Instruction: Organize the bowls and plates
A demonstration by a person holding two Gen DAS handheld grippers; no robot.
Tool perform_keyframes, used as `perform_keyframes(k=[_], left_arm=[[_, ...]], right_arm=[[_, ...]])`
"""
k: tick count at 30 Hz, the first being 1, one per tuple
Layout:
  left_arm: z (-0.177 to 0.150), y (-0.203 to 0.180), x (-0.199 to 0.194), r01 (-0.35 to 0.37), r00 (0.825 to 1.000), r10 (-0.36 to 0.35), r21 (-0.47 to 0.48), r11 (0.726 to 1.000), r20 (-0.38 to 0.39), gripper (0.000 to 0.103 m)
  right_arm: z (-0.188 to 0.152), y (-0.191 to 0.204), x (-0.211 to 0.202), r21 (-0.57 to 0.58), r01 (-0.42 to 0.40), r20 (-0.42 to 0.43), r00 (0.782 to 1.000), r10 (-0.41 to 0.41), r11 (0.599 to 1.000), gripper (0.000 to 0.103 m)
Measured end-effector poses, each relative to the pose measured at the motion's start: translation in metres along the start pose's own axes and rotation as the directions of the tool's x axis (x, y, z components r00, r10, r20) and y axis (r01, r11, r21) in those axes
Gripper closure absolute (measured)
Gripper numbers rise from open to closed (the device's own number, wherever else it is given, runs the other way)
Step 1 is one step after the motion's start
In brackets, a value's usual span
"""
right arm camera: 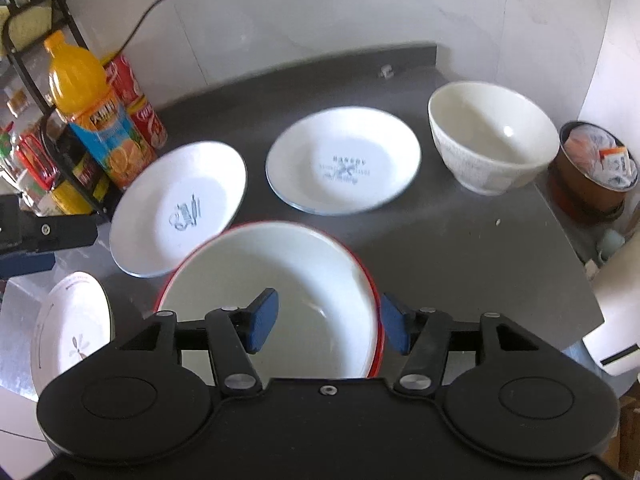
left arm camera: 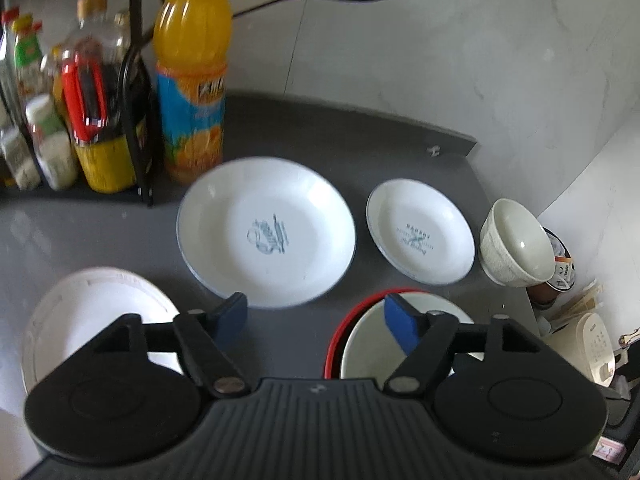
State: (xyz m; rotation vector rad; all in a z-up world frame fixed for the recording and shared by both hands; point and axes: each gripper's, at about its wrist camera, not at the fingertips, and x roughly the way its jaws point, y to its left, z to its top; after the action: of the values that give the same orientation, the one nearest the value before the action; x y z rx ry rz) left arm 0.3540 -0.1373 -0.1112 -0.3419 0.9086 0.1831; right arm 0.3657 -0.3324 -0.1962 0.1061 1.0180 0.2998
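Red-rimmed bowl (right arm camera: 280,280) sits between the released right gripper (right arm camera: 328,322) fingers. Left gripper (left arm camera: 316,320) released too. Plate (right arm camera: 344,160) reads "BAKERY"; cream bowl (right arm camera: 492,140) near the table (right arm camera: 480,248) edge.

"BAKERY" on middle plate (right arm camera: 343,160)

1. The left gripper (left arm camera: 316,318) is wide open, its two blue-padded fingers (left arm camera: 232,314) spread well apart and nothing between them.
2. The right gripper (right arm camera: 328,322) is also open, its blue pads (right arm camera: 262,320) set apart, gripping nothing.
3. Part of the left gripper (right arm camera: 36,236) shows at the left edge of the right wrist view, beside the right one.
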Motion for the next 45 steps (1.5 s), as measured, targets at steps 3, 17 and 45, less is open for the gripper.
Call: perform_keyframes(k=[3,17,45], left_arm=[[0.005,-0.005,0.000,-0.003,1.000,0.003,0.008,1.000,0.001,0.026],[0.022,-0.066,0.009,0.028,0.999,-0.031,0.110,0.994,0.029,0.025],[0.021,-0.192,0.076,0.015,0.999,-0.021,0.144,0.989,0.037,0.014]], right_arm=[[0.004,-0.004,-0.001,0.022,-0.014,0.010,1.000,0.014,1.000,0.047],[0.027,-0.060,-0.029,0.084,0.009,0.130,0.991,-0.020,0.996,0.035],[0.044,-0.177,-0.004,0.147,-0.043,0.186,0.982,0.015,0.988,0.013]])
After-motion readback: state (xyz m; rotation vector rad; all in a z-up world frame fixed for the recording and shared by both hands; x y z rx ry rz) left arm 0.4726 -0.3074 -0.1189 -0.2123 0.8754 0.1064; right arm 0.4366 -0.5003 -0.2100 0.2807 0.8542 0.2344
